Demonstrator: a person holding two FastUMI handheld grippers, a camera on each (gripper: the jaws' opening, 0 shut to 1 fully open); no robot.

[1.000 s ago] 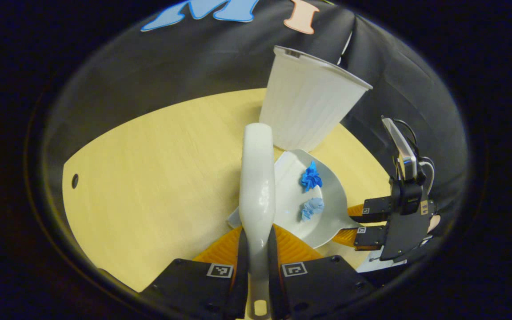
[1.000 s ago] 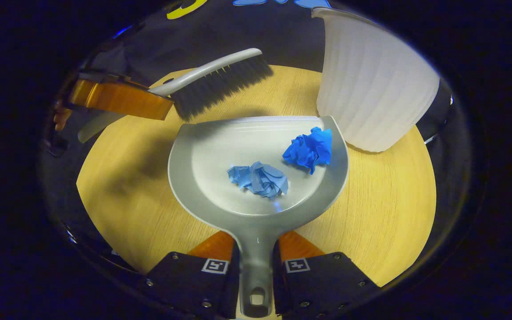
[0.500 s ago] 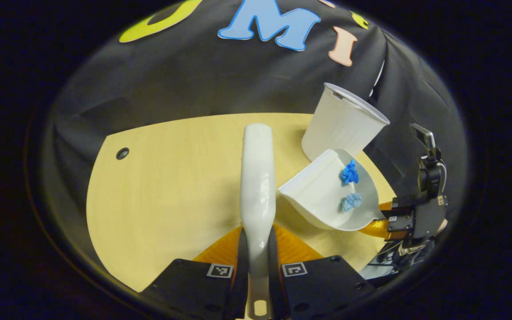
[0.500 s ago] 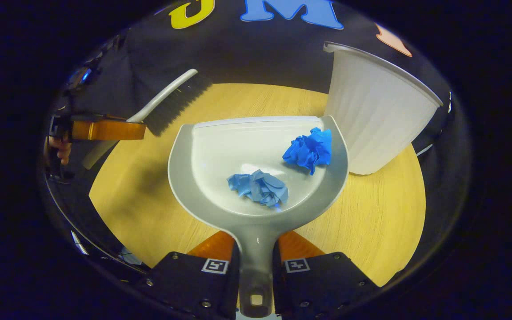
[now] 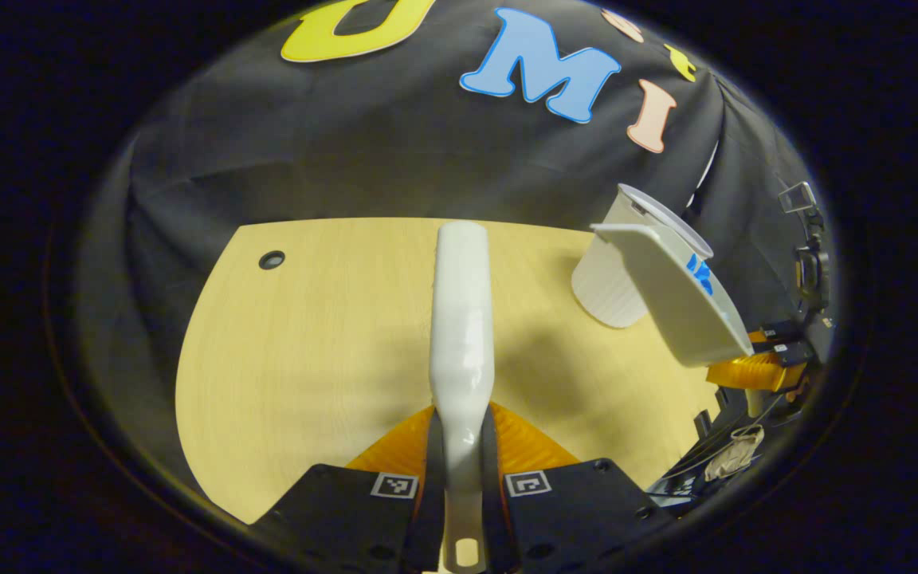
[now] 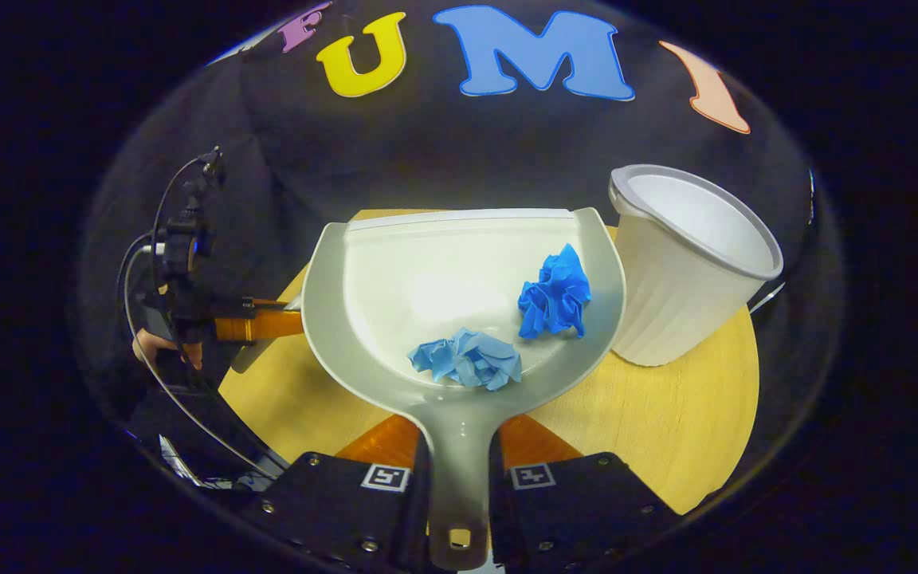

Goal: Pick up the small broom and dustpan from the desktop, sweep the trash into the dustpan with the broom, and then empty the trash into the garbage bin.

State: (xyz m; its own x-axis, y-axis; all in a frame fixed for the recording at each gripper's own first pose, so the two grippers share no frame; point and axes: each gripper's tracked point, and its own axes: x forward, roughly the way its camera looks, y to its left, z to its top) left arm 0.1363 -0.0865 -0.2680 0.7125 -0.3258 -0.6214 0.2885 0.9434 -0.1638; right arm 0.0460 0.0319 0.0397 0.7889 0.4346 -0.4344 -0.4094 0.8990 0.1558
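— While the desktop (image 6: pixel 666 414) drops lower than a second ago, what has changed?
— Clamped on its handle by the right gripper (image 6: pixel 459 478), the dustpan (image 6: pixel 459 279) has risen beside the garbage bin (image 6: pixel 690 263), whose inside now shows.
— Anything hidden?
— Bristles of the broom (image 5: pixel 461 319), pinched in the left gripper (image 5: pixel 461 470), face away.
— Count?
— Two blue paper wads (image 6: pixel 553 293), one bin, one broom.
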